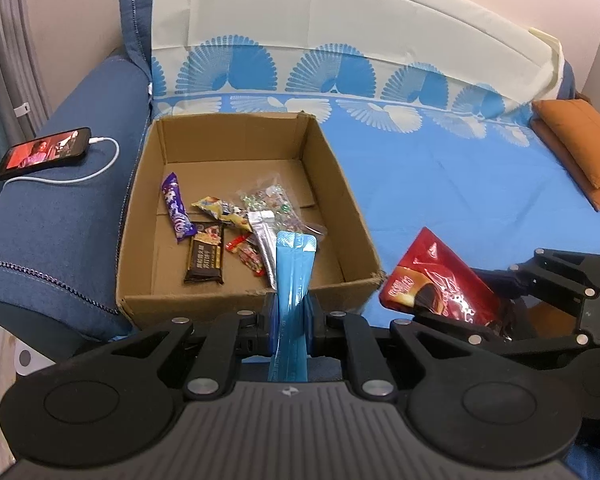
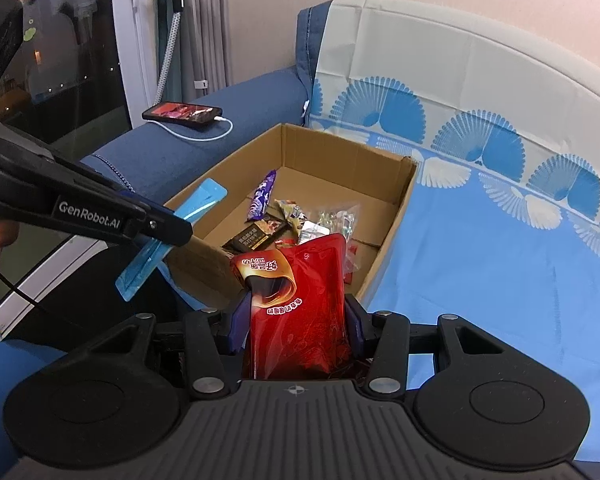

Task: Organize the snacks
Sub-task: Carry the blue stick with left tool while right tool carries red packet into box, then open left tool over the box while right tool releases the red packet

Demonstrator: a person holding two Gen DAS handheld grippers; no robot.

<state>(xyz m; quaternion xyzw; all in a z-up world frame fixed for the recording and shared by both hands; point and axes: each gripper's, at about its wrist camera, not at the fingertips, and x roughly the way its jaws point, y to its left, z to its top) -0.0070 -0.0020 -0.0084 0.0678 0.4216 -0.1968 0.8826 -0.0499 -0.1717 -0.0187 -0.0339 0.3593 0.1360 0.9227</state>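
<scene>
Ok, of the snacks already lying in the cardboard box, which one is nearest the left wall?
The long purple wrapper. It lies alone, closest to the cardboard box's left wall; the dark brown chocolate bar and yellow packet sit further right.

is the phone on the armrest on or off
On: the phone screen glows with a reddish picture, and a white cable is plugged into it.

Blue-sheeted sofa (image 1: 460,184) bears cardboard box (image 1: 342,184), seemingly orange cushions (image 1: 580,148).

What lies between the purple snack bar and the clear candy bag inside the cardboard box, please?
In the left wrist view, a yellow snack packet lies between the purple snack bar and the clear candy bag on the cardboard box floor.
</scene>
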